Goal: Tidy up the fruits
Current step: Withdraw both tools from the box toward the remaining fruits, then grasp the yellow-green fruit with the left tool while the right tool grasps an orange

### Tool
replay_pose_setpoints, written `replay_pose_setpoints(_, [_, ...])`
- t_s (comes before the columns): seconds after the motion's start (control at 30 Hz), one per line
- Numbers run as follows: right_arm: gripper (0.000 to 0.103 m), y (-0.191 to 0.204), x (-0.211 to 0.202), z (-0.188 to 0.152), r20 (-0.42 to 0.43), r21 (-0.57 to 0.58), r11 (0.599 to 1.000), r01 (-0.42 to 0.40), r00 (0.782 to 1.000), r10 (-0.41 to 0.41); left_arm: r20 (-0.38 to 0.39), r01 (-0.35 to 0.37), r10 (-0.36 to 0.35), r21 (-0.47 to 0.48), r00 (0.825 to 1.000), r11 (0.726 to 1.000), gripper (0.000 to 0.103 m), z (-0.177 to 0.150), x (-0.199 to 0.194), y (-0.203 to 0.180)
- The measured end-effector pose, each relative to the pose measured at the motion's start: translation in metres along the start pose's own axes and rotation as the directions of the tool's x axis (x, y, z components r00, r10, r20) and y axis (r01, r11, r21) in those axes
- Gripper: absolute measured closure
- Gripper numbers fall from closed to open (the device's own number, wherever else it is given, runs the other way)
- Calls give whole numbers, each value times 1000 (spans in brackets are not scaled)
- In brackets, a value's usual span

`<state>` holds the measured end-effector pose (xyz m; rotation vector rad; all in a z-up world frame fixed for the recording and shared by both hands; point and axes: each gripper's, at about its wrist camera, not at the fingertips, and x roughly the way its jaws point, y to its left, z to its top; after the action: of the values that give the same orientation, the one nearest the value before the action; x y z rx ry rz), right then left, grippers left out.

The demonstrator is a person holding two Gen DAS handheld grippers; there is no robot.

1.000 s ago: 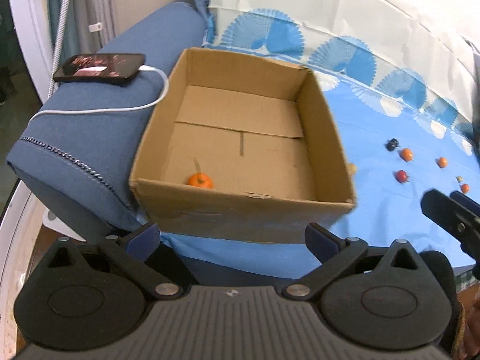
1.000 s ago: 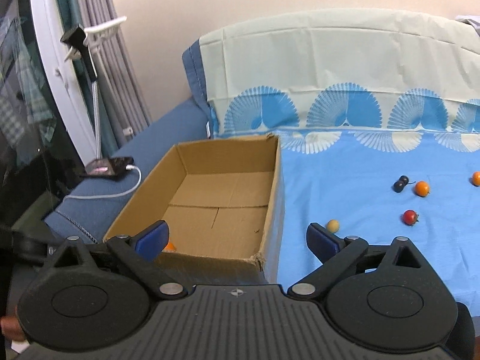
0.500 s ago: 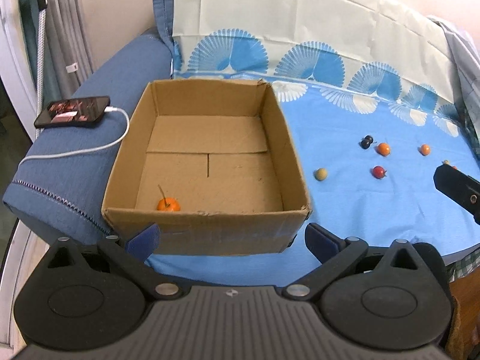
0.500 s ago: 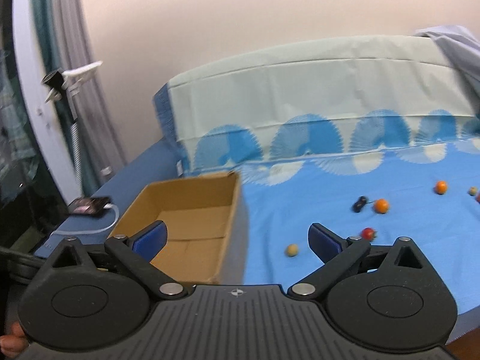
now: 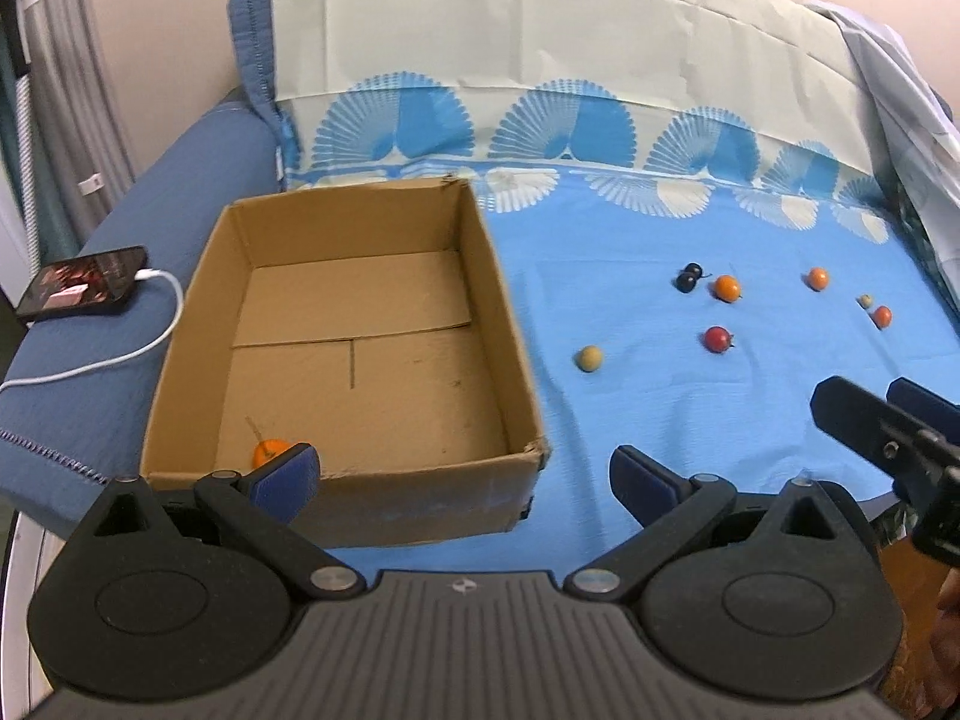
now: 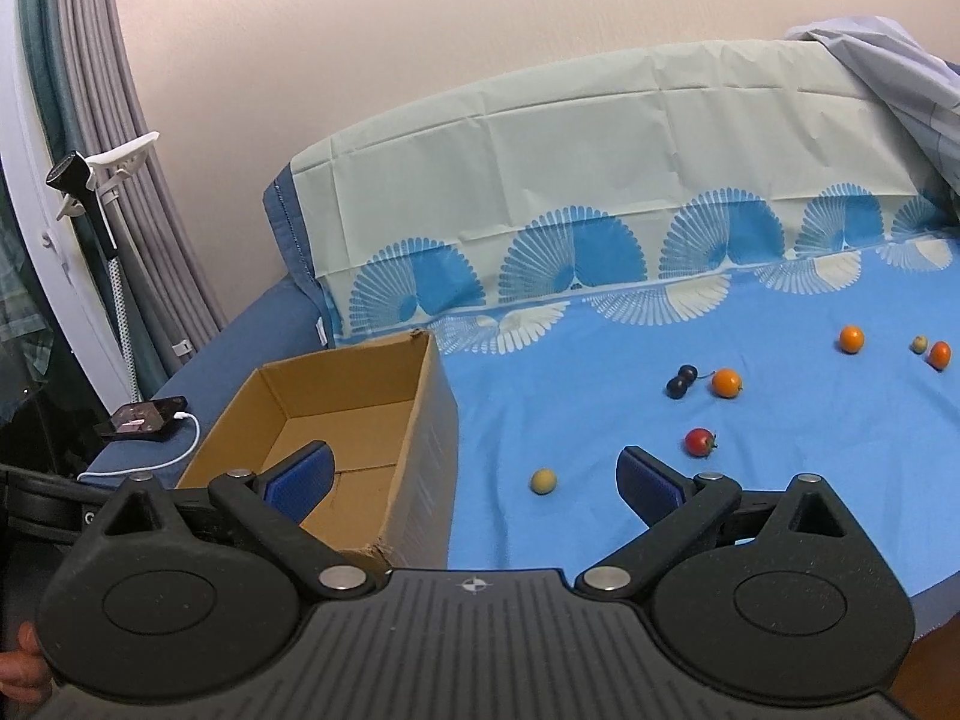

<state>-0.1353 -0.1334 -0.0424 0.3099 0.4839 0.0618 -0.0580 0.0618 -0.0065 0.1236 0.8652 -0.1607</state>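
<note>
Left gripper (image 5: pixel 462 474): mine, jaws spread wide, nothing between them; it hangs over the near edge of the box.
Right gripper (image 6: pixel 474 477): mine, also spread wide and empty, above the blue sheet just right of the box. From the left wrist view its dark body shows at 4 o'clock.
Cardboard box (image 5: pixel 510 324): open top, sitting on the sheet at the left side, against the blue armrest.
Orange fruit in box (image 5: pixel 267 452): one, in the near-left corner of the floor, partly behind my left fingertip pad.
Pale yellow fruit (image 6: pixel 543 481): on the sheet, nearest the box; at 12 o'clock between the right gripper's fingers.
Red fruit (image 6: pixel 699 441): at 1 o'clock from the pale one, just beyond my right fingertip.
Dark pair (image 6: pixel 682 381): two small dark fruits touching, farther back; an orange fruit (image 6: pixel 726 383) just beside them at 3 o'clock.
Far group: another orange fruit (image 6: pixel 851 339), a small pale one (image 6: pixel 918 344) and a red-orange one (image 6: pixel 939 354), toward 2 o'clock.
Phone (image 5: pixel 81 290): on the armrest at 9 o'clock of the box, white cable plugged in.
Sheet (image 5: pixel 630 420): blue, fan pattern along the far edge.
</note>
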Motion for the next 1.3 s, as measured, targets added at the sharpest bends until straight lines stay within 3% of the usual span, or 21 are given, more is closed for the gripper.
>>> replay_pose_setpoints(0.37, [3,-57,15,-3,0,-2,987,161,987,-161,-72,42,-40,23,997,999,0,22,60,-45])
replay_pose_setpoints(0.63, [3,-123,47,1,-25,45,957,288,958,-287,-106,79,-77,11,991,997,0,37,119,-92])
replay_pose_setpoints(0.87, [3,-178,82,12,-26,52,927,373,928,-372,-152,41,-37,22,988,999,0,53,178,-126])
replay_pose_setpoints(0.97, [3,-214,97,20,-9,63,899,433,901,-434,-169,27,-26,7,985,1000,0,60,205,-133])
replay_pose_setpoints(1.1, [3,-295,121,33,-21,132,836,532,845,-535,-194,-6,8,9,981,1000,0,64,245,-141])
replay_pose_setpoints(1.3, [3,-435,174,47,-97,273,678,682,721,-686,-232,-48,43,-17,972,999,0,66,299,-144])
